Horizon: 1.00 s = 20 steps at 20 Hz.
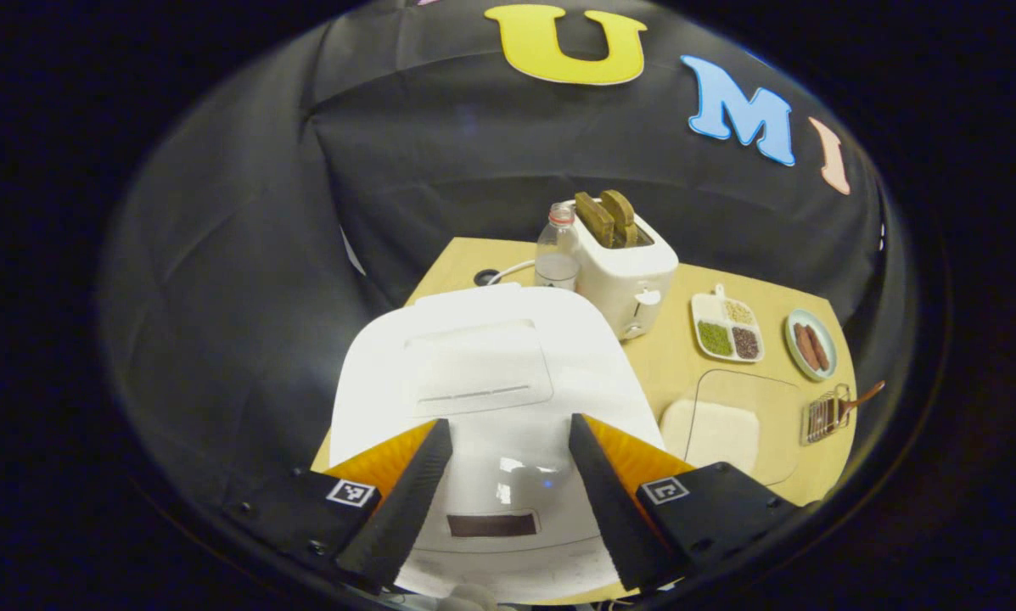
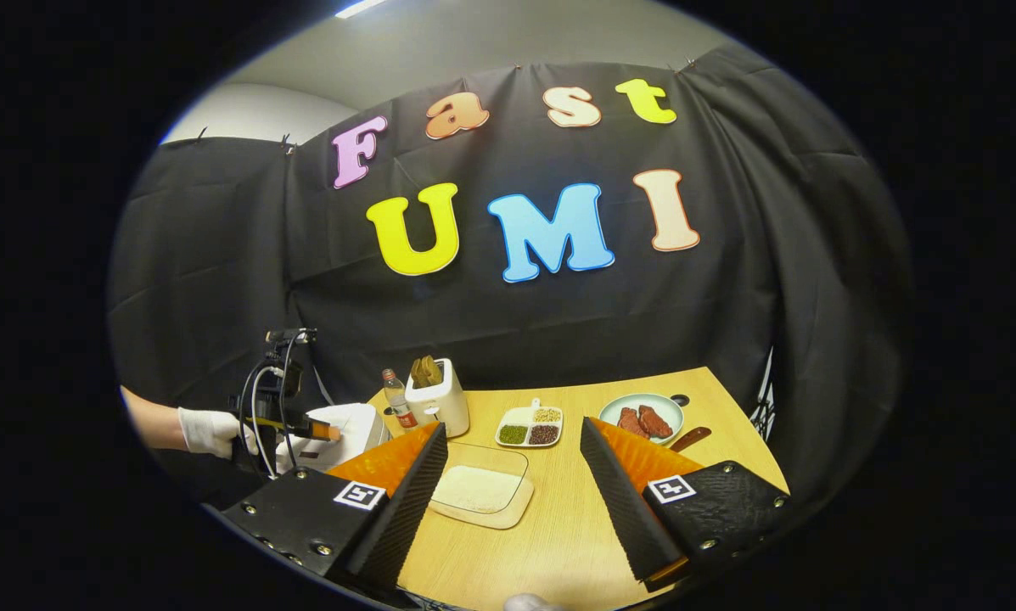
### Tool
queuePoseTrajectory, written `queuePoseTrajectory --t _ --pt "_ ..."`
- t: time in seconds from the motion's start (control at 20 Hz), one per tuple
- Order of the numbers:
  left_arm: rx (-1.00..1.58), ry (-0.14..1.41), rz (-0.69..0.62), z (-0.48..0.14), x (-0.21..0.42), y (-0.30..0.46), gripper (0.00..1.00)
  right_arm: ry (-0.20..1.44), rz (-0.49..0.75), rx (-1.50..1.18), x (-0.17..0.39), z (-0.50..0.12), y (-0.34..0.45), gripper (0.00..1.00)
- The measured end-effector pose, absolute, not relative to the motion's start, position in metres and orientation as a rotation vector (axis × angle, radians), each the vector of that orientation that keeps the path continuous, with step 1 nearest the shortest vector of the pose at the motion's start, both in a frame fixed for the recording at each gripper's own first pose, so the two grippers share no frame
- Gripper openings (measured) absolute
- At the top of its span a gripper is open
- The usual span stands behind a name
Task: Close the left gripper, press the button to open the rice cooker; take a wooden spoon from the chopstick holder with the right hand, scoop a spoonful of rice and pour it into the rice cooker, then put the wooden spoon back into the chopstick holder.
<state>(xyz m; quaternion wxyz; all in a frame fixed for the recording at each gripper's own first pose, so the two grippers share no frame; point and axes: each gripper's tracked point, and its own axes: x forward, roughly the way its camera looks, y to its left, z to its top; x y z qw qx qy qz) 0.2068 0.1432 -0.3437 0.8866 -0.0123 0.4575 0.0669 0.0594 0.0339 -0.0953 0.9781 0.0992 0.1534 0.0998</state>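
The white rice cooker (image 1: 482,382) sits with its lid down, directly below my left gripper (image 1: 509,424), which hovers open over the cooker's front, where a dark panel (image 1: 491,524) shows. To the right lie a clear tray of rice (image 1: 720,433) and a wire chopstick holder (image 1: 823,417) with the wooden spoon (image 1: 864,397) in it. My right gripper (image 2: 513,426) is open and empty above the table's near side, with the rice tray (image 2: 478,488) between its fingers farther off. The spoon's handle (image 2: 690,439) peeks out past the right finger. A gloved hand (image 2: 210,431) holds the left gripper (image 2: 291,420) over the cooker (image 2: 342,428).
A white toaster (image 1: 626,271) with bread and a bottle (image 1: 557,255) stand behind the cooker. A divided dish of beans (image 1: 728,329) and a plate of sausages (image 1: 811,344) lie at the back right. The wooden table (image 2: 575,526) has bare room near my right gripper.
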Motion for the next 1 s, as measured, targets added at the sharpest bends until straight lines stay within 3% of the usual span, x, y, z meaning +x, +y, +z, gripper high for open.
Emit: queuePoseTrajectory --t 0.2,0.35,0.45,0.55,0.6,0.65,0.8,0.9,0.95,1.0 --pt "0.025 0.761 0.137 -0.3 0.214 0.135 0.97 0.248 0.168 0.171 0.06 -0.081 0.027 0.96" --pt "0.068 0.526 0.144 -0.225 0.218 0.122 1.0 0.192 0.126 0.153 0.062 -0.064 0.018 0.96" --pt "0.042 0.382 0.13 -0.168 0.207 0.106 0.96 0.155 0.106 0.136 0.063 -0.051 0.014 0.96" --pt "-0.007 0.286 0.102 -0.117 0.189 0.087 1.0 0.119 0.082 0.124 0.063 -0.038 0.009 0.96" --pt "-0.022 0.247 0.088 -0.093 0.175 0.079 0.95 0.102 0.068 0.121 0.063 -0.033 0.006 0.96" --pt "-0.032 0.213 0.07 -0.074 0.162 0.07 1.0 0.088 0.059 0.123 0.063 -0.027 0.004 0.96" --pt "-0.049 0.123 0.025 -0.026 0.124 0.052 1.0 0.06 0.037 0.113 0.06 -0.017 0.0 0.96" --pt "-0.064 0.095 0.001 -0.009 0.105 0.043 1.0 0.041 0.023 0.114 0.057 -0.009 -0.003 0.96" --pt "-0.066 0.09 -0.007 -0.005 0.097 0.04 0.94 0.033 0.014 0.115 0.056 -0.007 -0.004 0.96" --pt "-0.074 0.092 -0.014 -0.005 0.089 0.038 0.97 0.027 0.007 0.109 0.054 -0.005 -0.006 0.96"
